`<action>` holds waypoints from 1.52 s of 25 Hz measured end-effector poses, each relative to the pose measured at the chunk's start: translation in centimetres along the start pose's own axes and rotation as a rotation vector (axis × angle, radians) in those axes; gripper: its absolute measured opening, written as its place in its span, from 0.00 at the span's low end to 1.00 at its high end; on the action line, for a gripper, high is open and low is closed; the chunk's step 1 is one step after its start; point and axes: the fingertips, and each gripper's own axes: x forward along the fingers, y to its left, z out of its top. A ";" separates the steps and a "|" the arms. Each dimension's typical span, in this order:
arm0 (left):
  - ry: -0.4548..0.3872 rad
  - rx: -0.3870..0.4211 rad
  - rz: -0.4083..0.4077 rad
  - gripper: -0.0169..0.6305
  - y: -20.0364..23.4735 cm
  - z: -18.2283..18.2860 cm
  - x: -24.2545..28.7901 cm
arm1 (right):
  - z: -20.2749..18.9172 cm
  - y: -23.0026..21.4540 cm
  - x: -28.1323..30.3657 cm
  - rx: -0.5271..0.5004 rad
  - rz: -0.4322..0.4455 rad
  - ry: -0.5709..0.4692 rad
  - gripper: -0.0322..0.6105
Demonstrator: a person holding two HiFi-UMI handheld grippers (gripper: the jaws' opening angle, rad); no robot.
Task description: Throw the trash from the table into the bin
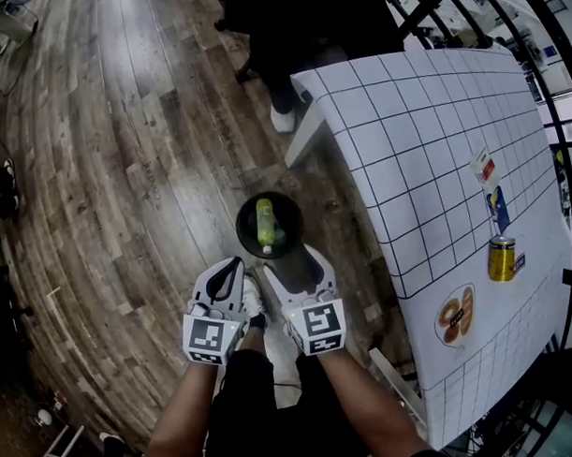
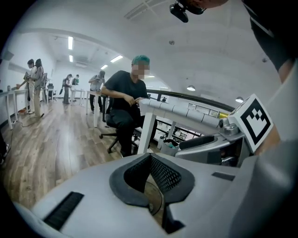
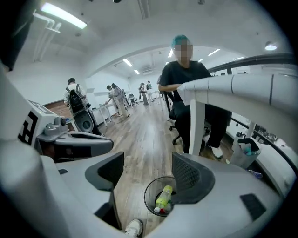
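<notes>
Off to the right of the bin (image 1: 241, 233), where a green bottle (image 1: 265, 224) already lies, a yellow can (image 1: 501, 258) stands upright on the bench (image 1: 411, 134) among packets (image 1: 483, 168). The right gripper (image 1: 294, 265), jaws parted and empty, is nearer it; the left gripper (image 1: 224, 275) is clenched on nothing.

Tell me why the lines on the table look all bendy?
Head view: the wide lens bends the grid on the table and the floorboards, and darkens the corners. Right gripper view: same bulge, the table edge bows, yet the bin looks sharp.
</notes>
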 end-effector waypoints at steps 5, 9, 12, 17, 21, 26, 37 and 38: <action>-0.047 0.027 -0.015 0.06 -1.6 4.8 -2.5 | 4.1 0.7 -3.7 -0.055 -0.017 -0.057 0.44; -0.088 0.061 -0.031 0.06 -3.0 8.8 -5.0 | 7.7 1.1 -7.1 -0.084 -0.051 -0.110 0.25; -0.120 0.090 -0.046 0.06 -3.9 11.6 -6.1 | 10.5 1.6 -8.9 -0.100 -0.059 -0.157 0.16; -0.167 0.102 -0.057 0.06 -5.8 15.5 -7.7 | 14.7 2.9 -12.4 -0.138 -0.066 -0.233 0.10; -0.178 0.128 -0.085 0.06 -8.0 17.8 -9.3 | 17.0 4.8 -15.5 -0.165 -0.058 -0.278 0.09; -0.285 0.172 -0.145 0.06 -10.4 22.7 -10.6 | 20.7 4.3 -18.3 -0.151 -0.089 -0.367 0.09; -0.371 0.238 -0.125 0.06 -13.8 26.5 -13.2 | 25.1 3.2 -23.8 -0.199 -0.101 -0.481 0.09; -0.378 0.240 -0.124 0.06 -14.0 26.8 -13.2 | 25.3 3.1 -24.0 -0.202 -0.100 -0.487 0.09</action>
